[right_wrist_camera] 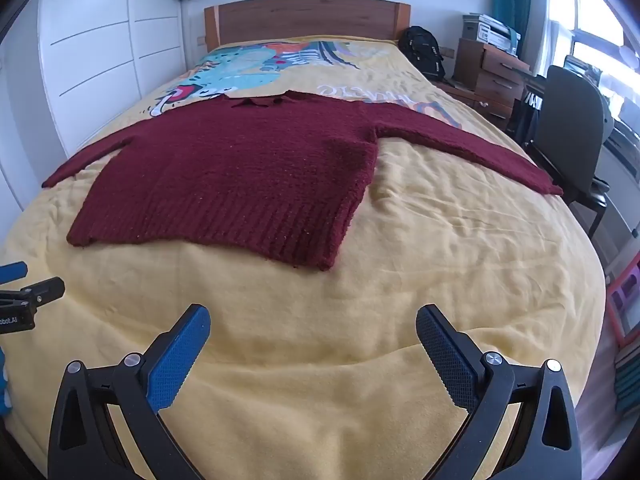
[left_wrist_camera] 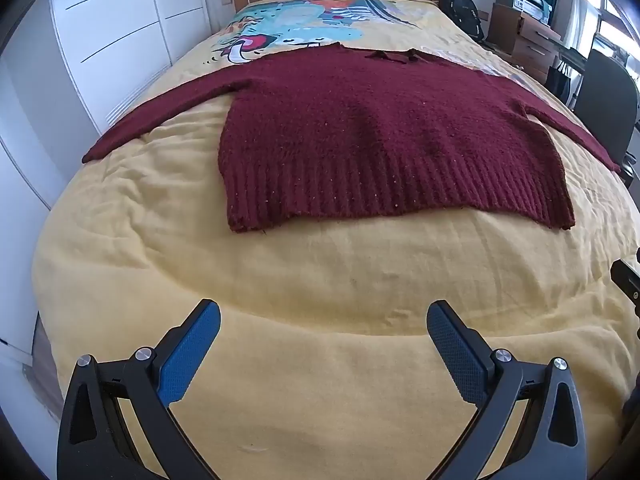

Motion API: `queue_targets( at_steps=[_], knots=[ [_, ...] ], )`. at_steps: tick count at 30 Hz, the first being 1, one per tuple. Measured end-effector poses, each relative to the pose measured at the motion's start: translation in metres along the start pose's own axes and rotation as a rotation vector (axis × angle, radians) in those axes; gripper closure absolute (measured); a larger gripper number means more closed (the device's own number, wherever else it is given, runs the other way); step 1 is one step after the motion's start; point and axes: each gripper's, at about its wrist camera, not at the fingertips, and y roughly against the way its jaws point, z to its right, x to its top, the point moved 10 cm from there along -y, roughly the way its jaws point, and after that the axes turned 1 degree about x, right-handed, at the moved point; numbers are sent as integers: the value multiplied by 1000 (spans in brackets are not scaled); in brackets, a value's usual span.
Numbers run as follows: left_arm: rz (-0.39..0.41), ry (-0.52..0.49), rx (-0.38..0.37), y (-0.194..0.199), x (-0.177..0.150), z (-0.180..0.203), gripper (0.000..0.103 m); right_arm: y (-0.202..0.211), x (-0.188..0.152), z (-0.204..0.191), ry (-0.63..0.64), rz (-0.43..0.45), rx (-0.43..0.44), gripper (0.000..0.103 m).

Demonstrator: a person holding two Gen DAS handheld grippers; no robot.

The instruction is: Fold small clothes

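Observation:
A dark red knitted sweater (left_wrist_camera: 360,132) lies flat on the yellow bedspread (left_wrist_camera: 320,280), both sleeves spread out sideways, ribbed hem toward me, collar at the far side. It also shows in the right wrist view (right_wrist_camera: 240,176). My left gripper (left_wrist_camera: 323,318) is open and empty, hovering over bare bedspread short of the hem. My right gripper (right_wrist_camera: 313,320) is open and empty, also short of the hem, nearer its right corner. The left gripper shows at the left edge of the right wrist view (right_wrist_camera: 28,296).
White wardrobe doors (left_wrist_camera: 112,40) run along the bed's left side. A wooden headboard (right_wrist_camera: 304,16) is at the far end. A black backpack (right_wrist_camera: 424,52), wooden drawers (right_wrist_camera: 492,72) and a dark office chair (right_wrist_camera: 568,128) stand to the right of the bed.

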Motion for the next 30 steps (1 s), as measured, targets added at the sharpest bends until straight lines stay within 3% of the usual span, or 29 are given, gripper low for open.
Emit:
queue_targets(
  at_steps=[30],
  knots=[
    [-5,6,-14,1,1,3,1,-1,-1,1,0,-1,0,0]
  ],
)
